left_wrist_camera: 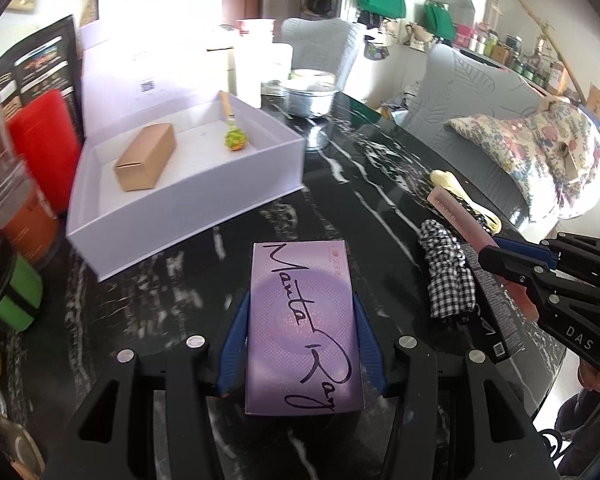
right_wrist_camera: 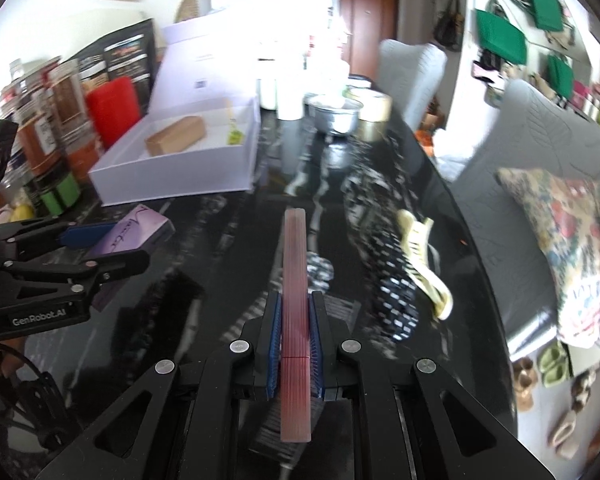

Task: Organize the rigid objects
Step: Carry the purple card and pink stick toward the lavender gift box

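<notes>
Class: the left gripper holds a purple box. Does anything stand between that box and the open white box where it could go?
Nothing visible does. The purple box sits in the left gripper, and only bare black table lies before the white box. Inside, a brown carton and brush leave room.

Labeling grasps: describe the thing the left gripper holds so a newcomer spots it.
On the black marble table, just in front of the open white box, the left gripper is shut on a flat purple box. Only it carries black handwritten script across its top.
</notes>
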Motion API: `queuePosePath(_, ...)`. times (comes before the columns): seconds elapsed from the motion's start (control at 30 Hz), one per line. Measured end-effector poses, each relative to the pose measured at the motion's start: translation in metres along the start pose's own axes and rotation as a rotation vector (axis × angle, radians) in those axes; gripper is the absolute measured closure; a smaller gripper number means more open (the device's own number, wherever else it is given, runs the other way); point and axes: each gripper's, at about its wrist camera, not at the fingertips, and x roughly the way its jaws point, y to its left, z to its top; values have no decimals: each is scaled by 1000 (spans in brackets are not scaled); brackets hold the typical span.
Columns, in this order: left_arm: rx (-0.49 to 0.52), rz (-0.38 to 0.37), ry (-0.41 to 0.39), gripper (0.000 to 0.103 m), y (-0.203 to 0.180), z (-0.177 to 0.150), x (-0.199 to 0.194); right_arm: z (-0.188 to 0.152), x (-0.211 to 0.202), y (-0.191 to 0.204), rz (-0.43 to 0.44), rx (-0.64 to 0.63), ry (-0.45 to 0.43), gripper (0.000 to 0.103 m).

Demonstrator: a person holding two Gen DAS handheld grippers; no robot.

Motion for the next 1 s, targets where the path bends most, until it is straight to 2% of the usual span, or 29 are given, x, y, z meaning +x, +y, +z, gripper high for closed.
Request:
queuePosePath(0.63, -138, 157, -51, 53, 54, -24, -43, 19, 5, 80, 204, -188, -23, 90)
queuePosePath(0.77, -153, 178, -61, 53, 64, -25, -47, 20, 8, 98, 252, -223, -17, 90)
queuePosePath(1.0, -168, 196, -78, 53, 76, -20, -50, 25, 12, 113, 287, -247, -16, 90)
